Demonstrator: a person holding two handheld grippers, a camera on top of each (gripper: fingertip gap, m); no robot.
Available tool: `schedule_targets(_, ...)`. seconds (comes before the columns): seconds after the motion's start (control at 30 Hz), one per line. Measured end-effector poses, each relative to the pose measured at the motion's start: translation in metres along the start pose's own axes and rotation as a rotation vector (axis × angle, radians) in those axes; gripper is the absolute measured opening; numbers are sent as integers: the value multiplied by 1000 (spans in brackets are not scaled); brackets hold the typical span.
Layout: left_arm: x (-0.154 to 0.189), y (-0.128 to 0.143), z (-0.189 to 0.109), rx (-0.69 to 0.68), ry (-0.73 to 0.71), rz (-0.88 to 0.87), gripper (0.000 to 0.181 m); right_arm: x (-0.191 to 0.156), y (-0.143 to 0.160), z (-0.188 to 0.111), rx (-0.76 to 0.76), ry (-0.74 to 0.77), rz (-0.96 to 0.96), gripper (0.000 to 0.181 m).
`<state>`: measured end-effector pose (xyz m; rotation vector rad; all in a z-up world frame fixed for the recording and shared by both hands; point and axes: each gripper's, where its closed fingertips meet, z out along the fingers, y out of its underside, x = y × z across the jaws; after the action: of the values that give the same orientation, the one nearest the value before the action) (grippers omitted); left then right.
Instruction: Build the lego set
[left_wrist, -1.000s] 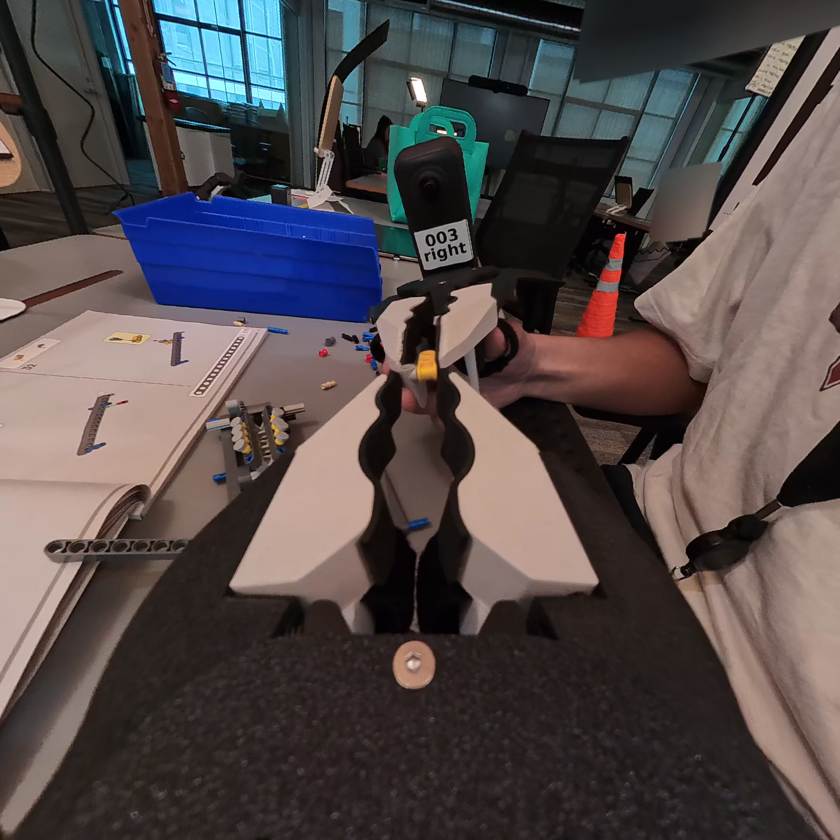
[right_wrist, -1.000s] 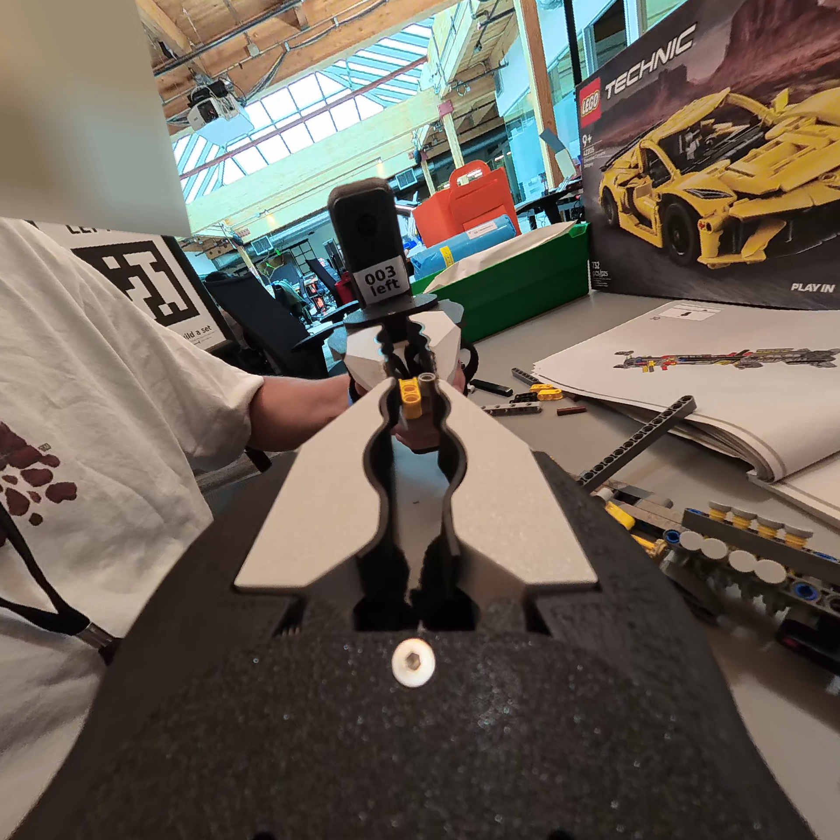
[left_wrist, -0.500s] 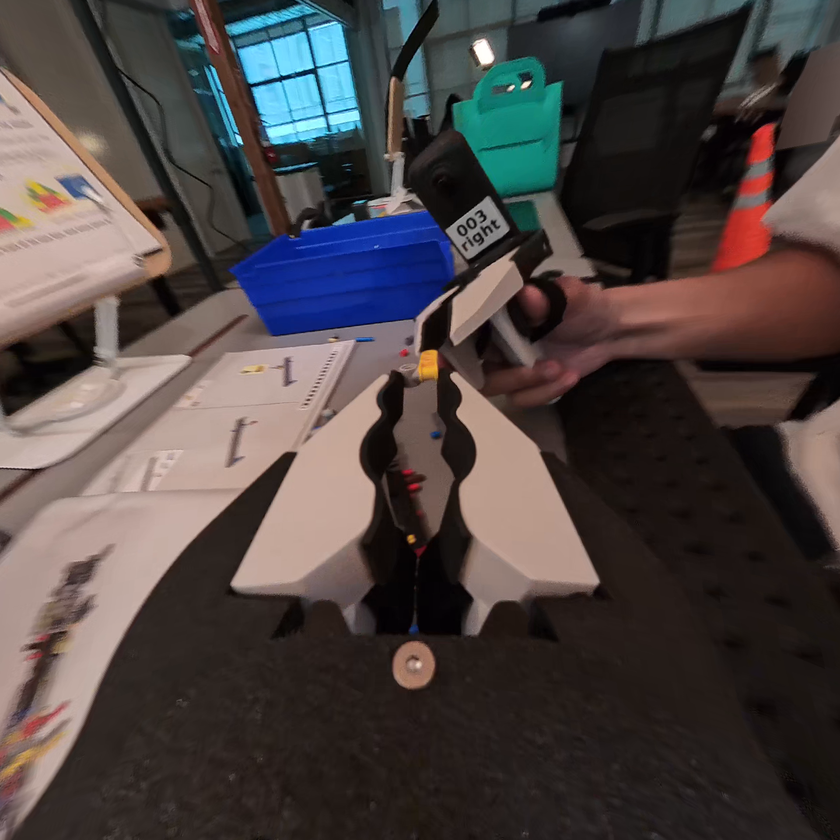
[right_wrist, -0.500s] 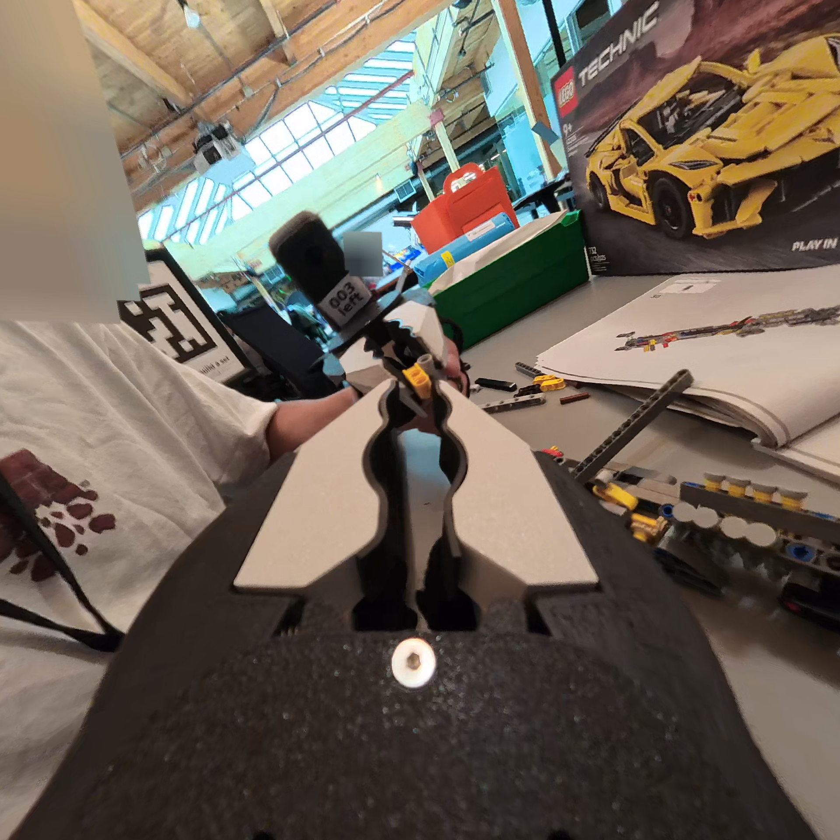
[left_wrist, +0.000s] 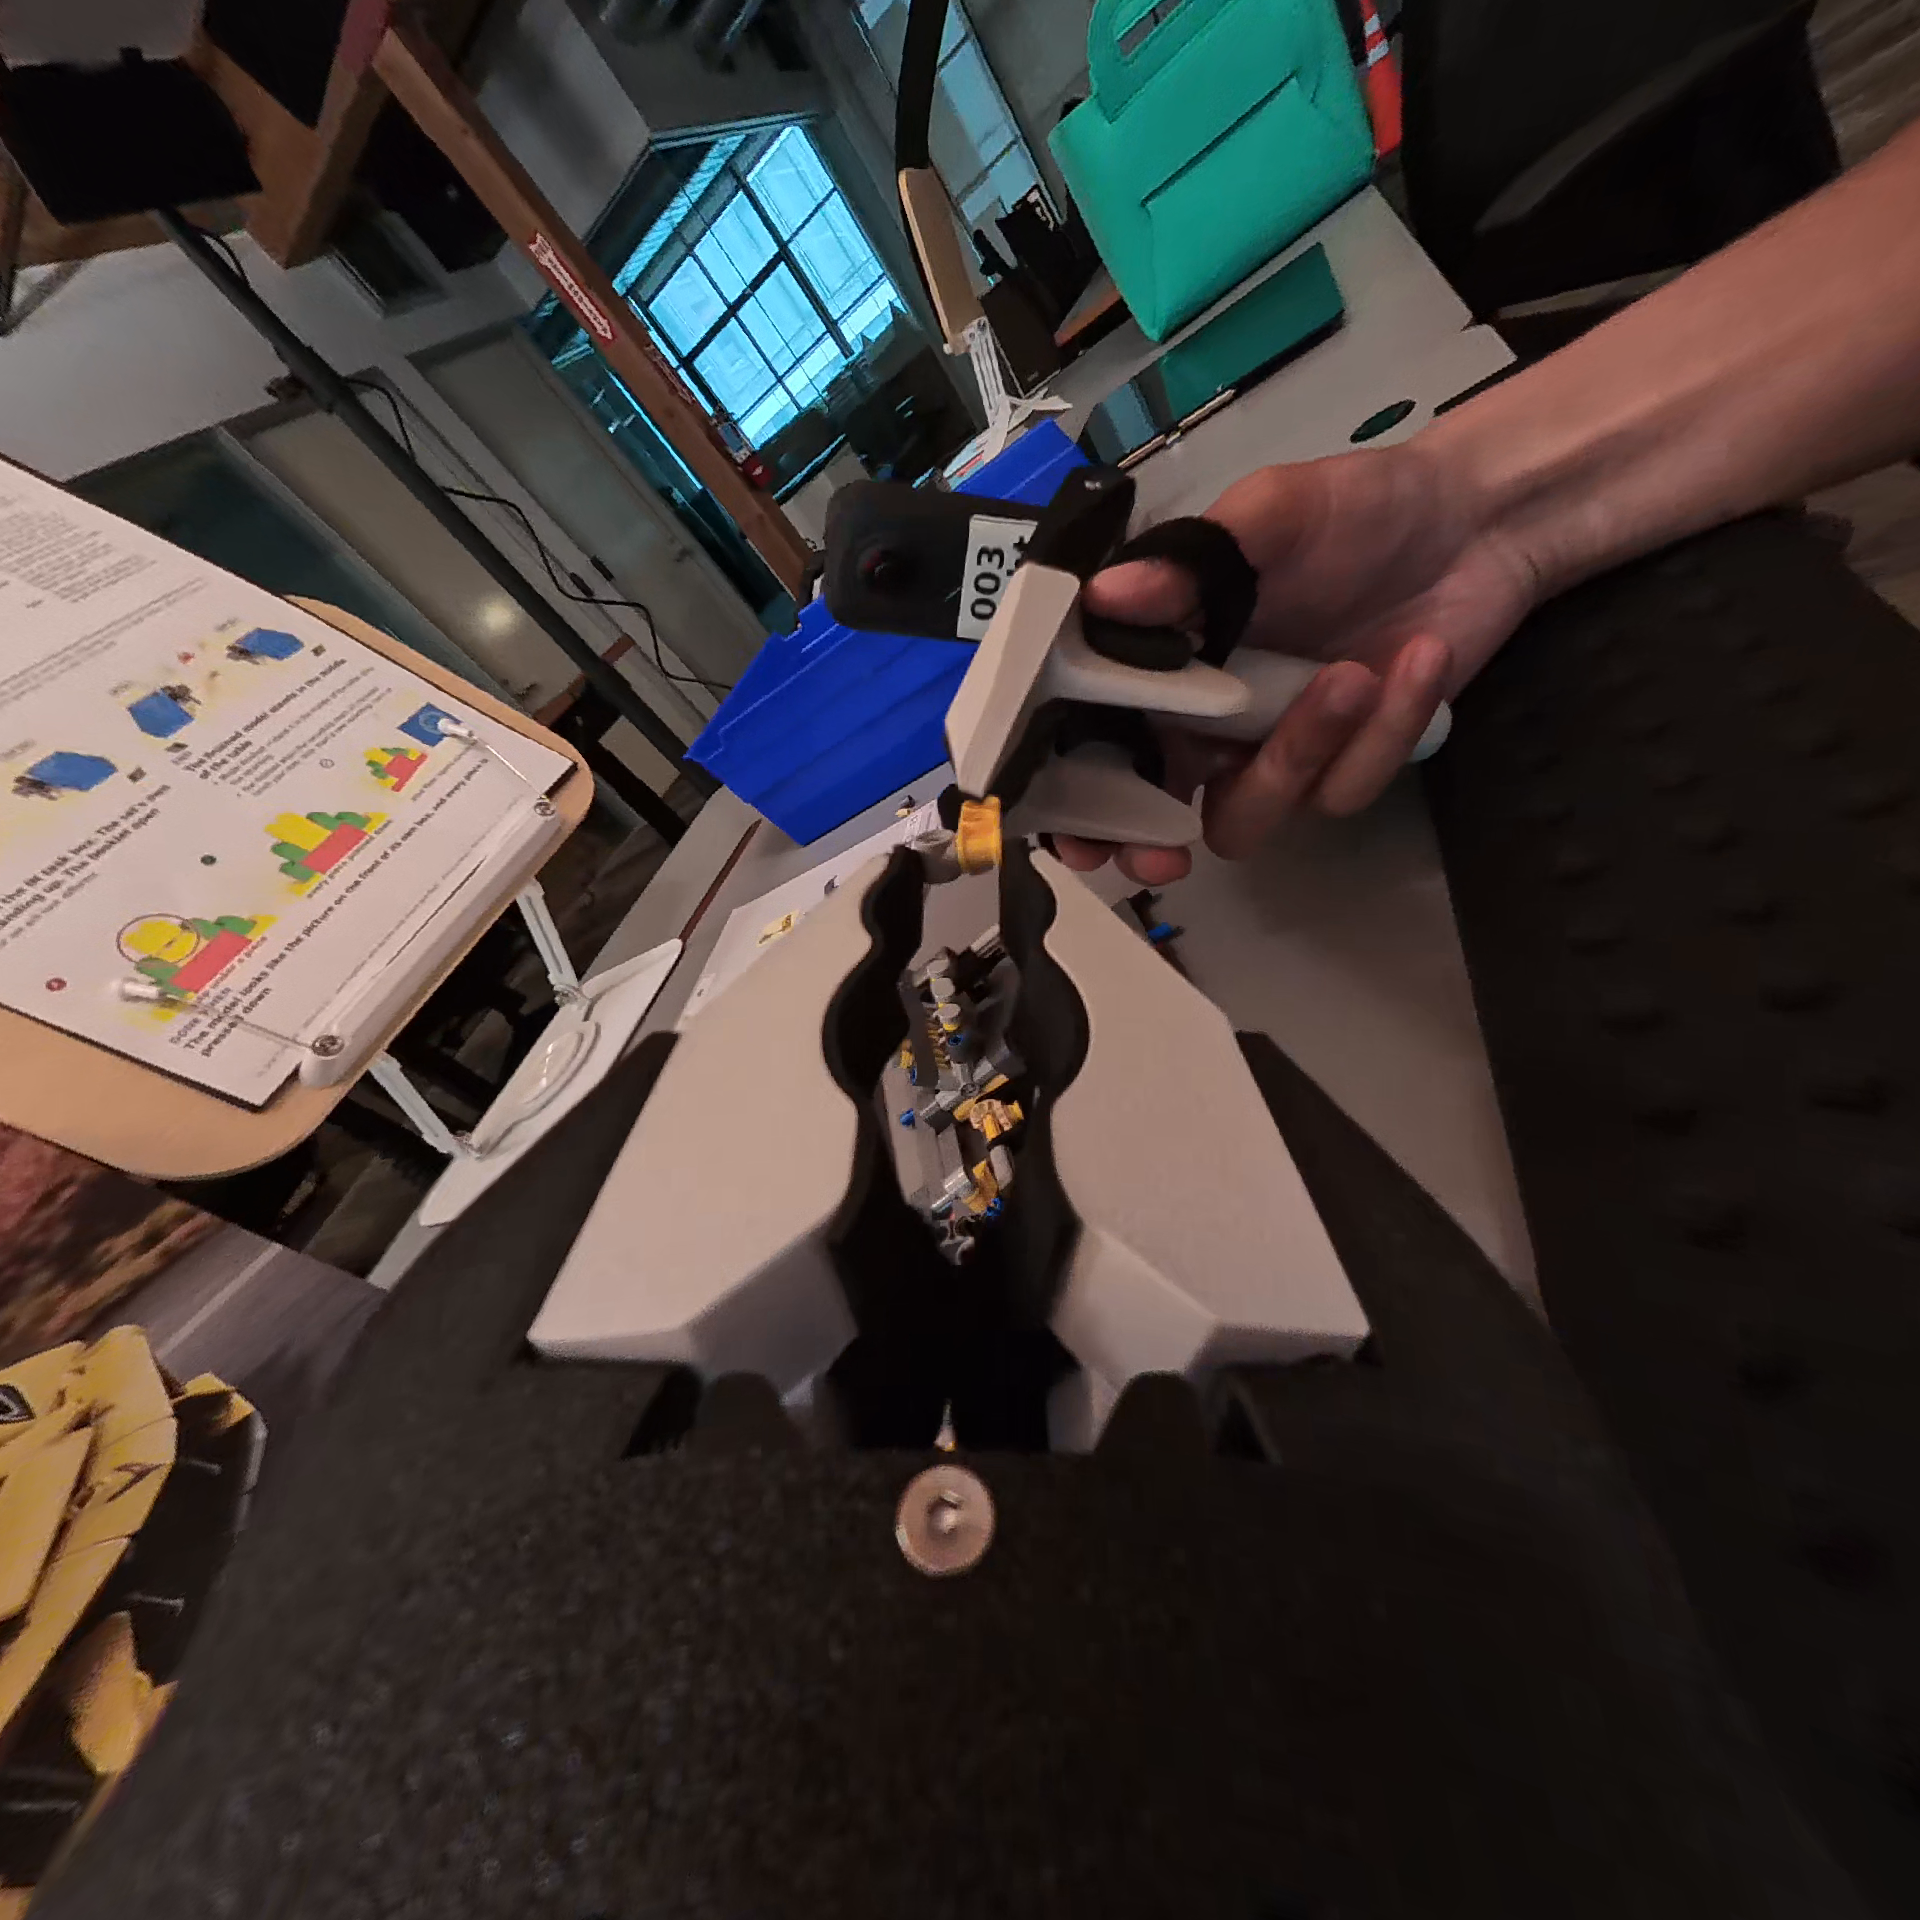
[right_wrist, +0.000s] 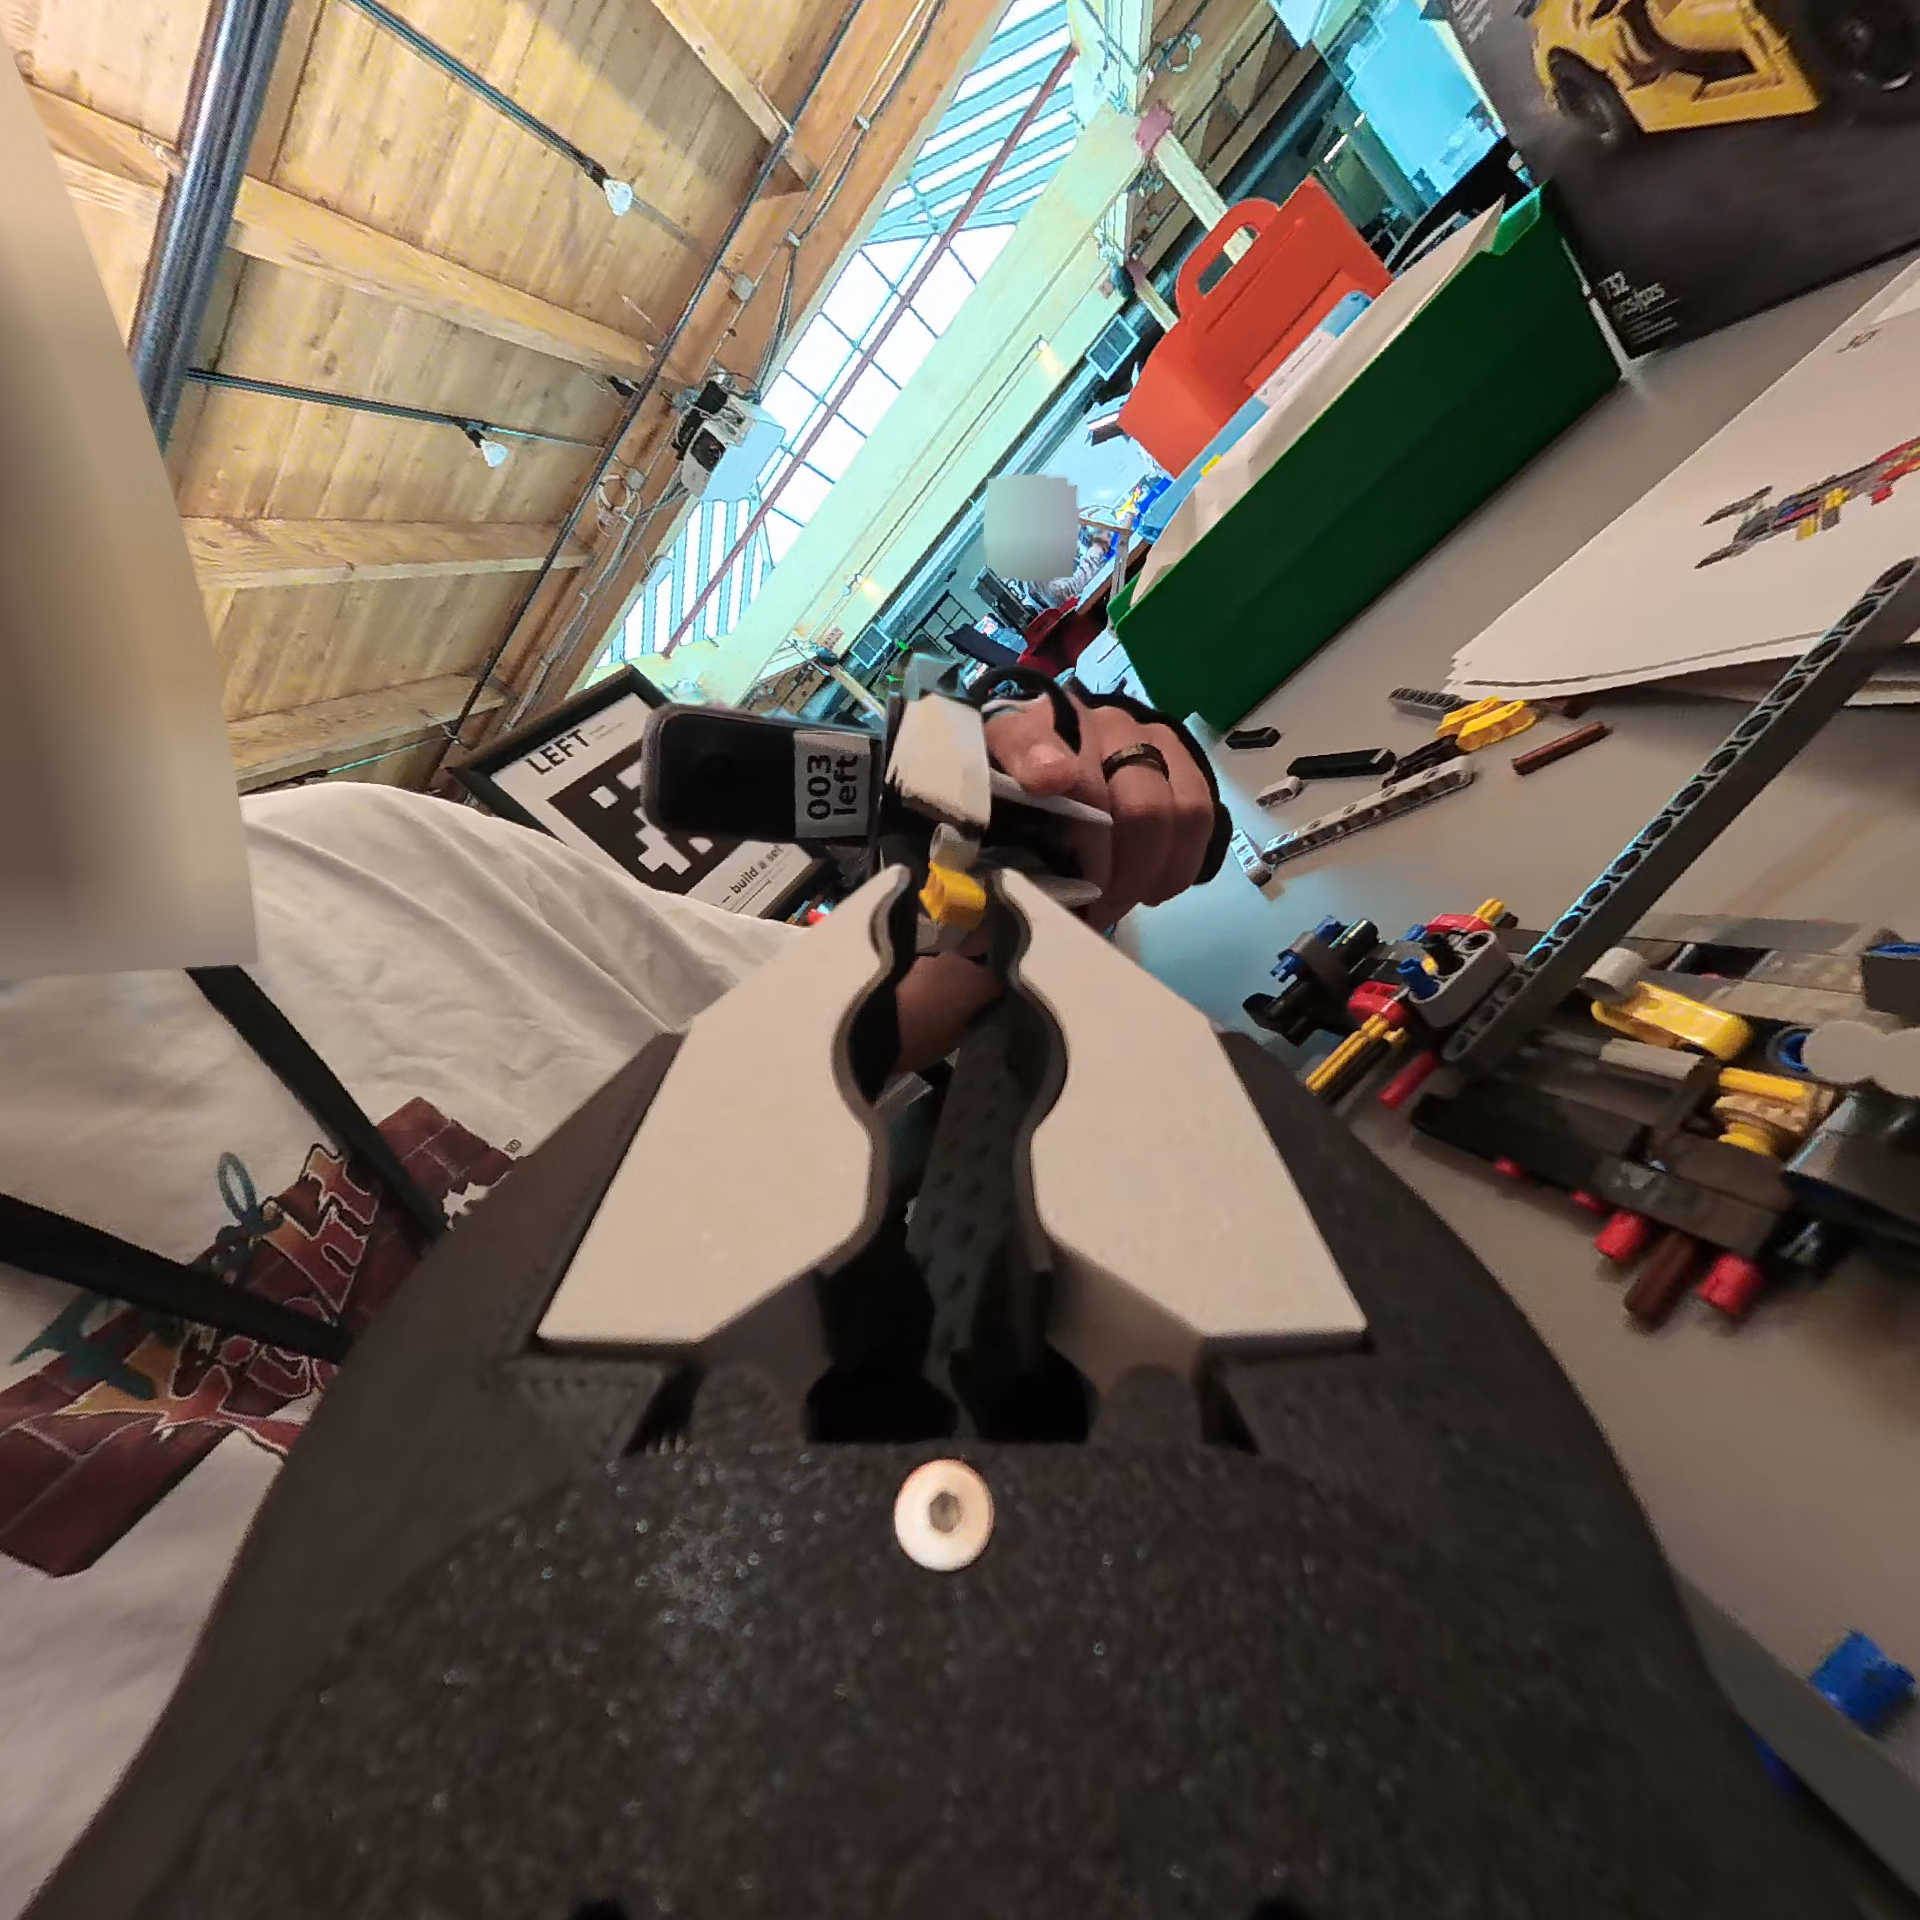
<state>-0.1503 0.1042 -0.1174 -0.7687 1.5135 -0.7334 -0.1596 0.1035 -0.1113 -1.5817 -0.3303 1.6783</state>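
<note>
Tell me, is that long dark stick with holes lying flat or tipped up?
Tipped up. The long dark beam leans: low end at the half-built model, high end on the booklet.

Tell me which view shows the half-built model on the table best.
The right wrist view: the half-built model lies in the open at the right, with its dark beams, yellow parts and red pins clear. The left wrist view shows only a narrow strip of it through the gap between the left gripper's fingers.
</note>
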Motion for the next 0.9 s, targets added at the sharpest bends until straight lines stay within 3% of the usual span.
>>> schedule_targets(0.3,2,3,0,-25,-35,103,15,4,4,0,-31,-12,107,6)
schedule_targets(0.43,-1,11,4,-86,-48,9,13,12,-2,-7,-24,52,72,6)
schedule_targets(0.53,-13,19,2,-101,-54,-164,21,36,-29,-43,55,245,-19,6)
schedule_targets(0.63,-24,28,2,-98,-53,-332,21,58,-74,-106,234,445,-102,6)
schedule_targets(0.73,-33,34,3,-86,-67,-434,19,75,-96,-158,370,632,-150,6)
schedule_targets(0.9,-36,41,4,-111,-71,-474,18,73,-99,-157,389,600,-150,6)
